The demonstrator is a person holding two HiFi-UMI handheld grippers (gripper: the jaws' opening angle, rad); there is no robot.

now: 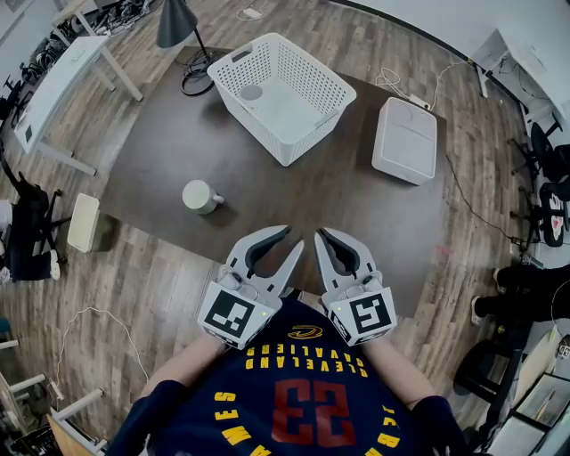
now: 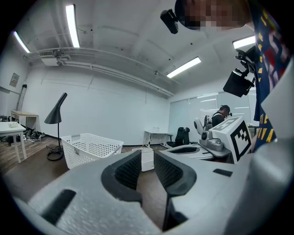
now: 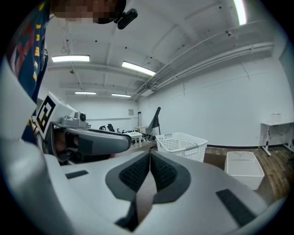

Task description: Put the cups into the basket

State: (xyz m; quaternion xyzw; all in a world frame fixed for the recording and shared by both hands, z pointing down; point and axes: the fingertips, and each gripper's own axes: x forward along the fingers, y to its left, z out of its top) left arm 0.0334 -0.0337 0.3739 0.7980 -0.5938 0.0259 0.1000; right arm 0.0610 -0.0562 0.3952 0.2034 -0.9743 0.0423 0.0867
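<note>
wood floor (image 1: 169, 294), dark mat (image 1: 356, 209) on it. white basket (image 1: 260, 125) at mat far side, pale round item (image 1: 251, 92) inside. cup (image 1: 202, 197) on its side on mat, left. left tongs (image 1: 292, 237) slightly apart, empty; right tongs (image 1: 321, 233) together, empty.

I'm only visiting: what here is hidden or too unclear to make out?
- Head view: the round thing inside the basket is too small to call a cup.
- Both gripper views: the basket's wall hides its inside; the cup on the mat does not show.
- Head view: the lamp is cut by the top edge.
</note>
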